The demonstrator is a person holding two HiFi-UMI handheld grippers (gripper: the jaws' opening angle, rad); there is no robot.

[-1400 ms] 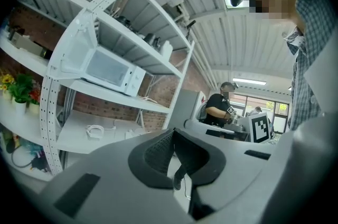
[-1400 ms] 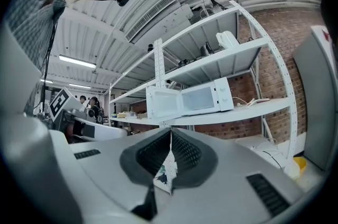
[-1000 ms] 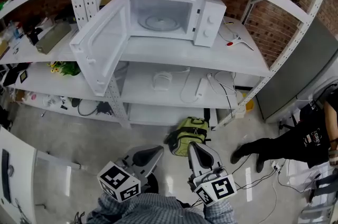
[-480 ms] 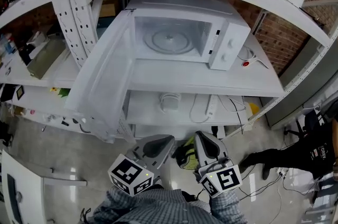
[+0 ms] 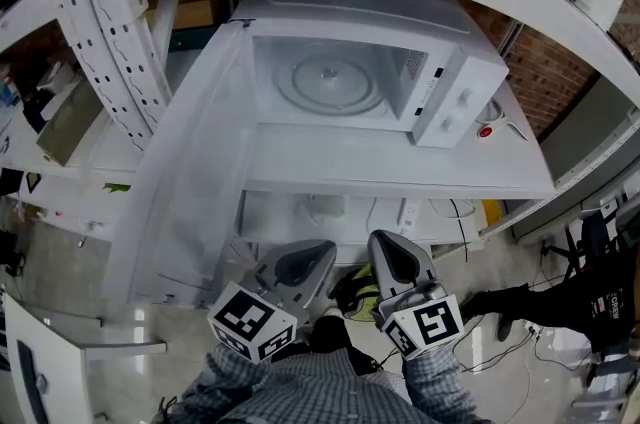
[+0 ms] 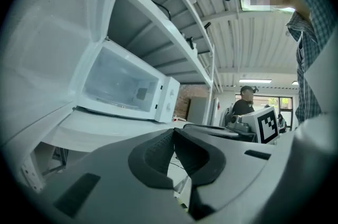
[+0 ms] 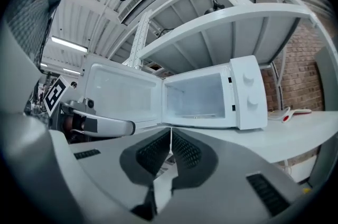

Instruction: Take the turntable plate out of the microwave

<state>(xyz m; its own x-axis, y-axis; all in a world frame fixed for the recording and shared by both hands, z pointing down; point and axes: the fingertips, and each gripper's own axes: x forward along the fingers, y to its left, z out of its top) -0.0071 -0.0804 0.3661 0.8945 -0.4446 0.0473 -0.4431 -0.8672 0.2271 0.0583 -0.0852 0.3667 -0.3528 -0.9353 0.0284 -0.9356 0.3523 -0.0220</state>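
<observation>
both the left gripper [image 5: 310, 262] and right gripper [image 5: 392, 254] hang at 6 o'clock, jaws clenched on nothing, while the plate [image 5: 333, 84] lies inside the open microwave [image 5: 455, 87] at 12, and reaching in shut could shove it against the back wall.

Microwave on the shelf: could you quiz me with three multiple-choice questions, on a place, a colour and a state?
1. Where is the turntable plate? A inside the microwave; B on top of it; C leaning against it.
2. The microwave's colour? A black; B white; C red.
3. Its door is? A shut; B missing; C swung open.

1 A: the round plate lies flat inside it.
2 B: its whole body is white.
3 C: the door stands out to the left in the head view.
</observation>
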